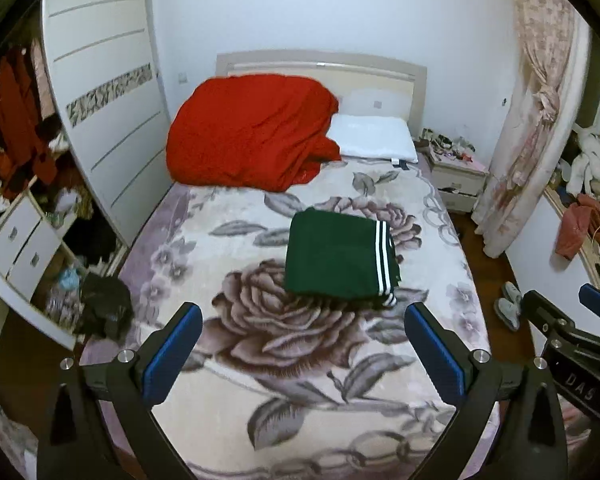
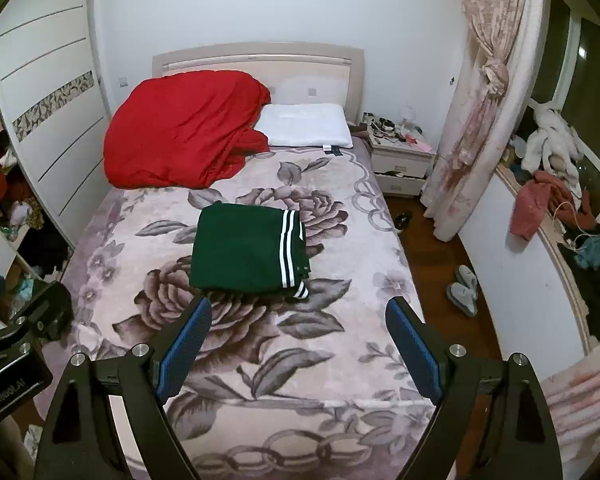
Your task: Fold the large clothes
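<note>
Folded green garment, striped edge rightward; both hand-held grippers wide apart, empty.

green garment: matt knit cloth, white woven stripes
bedspread: plush fleece, soft sheen
red quilt: crinkled cloth, slight sheen
pillow: white matt cloth
left gripper: matt black plastic, blue ribbed pads, bare metal bolts
floor: glossy dark wood

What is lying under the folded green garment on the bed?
The green garment rests on the floral blanket; part of a large rose print shows beside it. Whatever lies directly beneath is covered.
</note>
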Motion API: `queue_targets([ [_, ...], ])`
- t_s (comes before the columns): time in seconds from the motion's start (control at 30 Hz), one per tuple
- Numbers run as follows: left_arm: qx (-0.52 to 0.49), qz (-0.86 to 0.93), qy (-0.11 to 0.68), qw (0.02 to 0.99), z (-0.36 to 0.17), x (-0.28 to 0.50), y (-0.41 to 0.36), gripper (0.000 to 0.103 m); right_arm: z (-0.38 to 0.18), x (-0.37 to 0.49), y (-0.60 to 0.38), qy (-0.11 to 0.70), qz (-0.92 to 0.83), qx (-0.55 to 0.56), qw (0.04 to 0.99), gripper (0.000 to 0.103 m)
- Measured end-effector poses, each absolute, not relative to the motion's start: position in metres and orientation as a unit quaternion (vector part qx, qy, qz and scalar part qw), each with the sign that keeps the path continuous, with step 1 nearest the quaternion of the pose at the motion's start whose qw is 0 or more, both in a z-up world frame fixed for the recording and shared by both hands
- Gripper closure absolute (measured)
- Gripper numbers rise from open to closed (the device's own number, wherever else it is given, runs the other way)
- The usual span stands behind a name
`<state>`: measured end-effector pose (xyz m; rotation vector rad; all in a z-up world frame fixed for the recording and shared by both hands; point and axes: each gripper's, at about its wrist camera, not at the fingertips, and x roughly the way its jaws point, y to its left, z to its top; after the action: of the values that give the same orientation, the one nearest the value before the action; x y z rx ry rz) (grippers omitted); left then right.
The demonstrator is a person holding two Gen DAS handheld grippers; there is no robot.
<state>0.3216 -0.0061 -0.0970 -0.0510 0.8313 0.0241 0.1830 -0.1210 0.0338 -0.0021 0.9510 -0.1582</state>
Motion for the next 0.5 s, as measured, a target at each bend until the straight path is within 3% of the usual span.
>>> queue_targets([
  [0.5,-0.009,0.022,0.369,0.929,-0.062,0.292,-0.012,0.000,0.101,0.151,-0.123,0.420,-0.069,-0.002,0.905,0.008],
])
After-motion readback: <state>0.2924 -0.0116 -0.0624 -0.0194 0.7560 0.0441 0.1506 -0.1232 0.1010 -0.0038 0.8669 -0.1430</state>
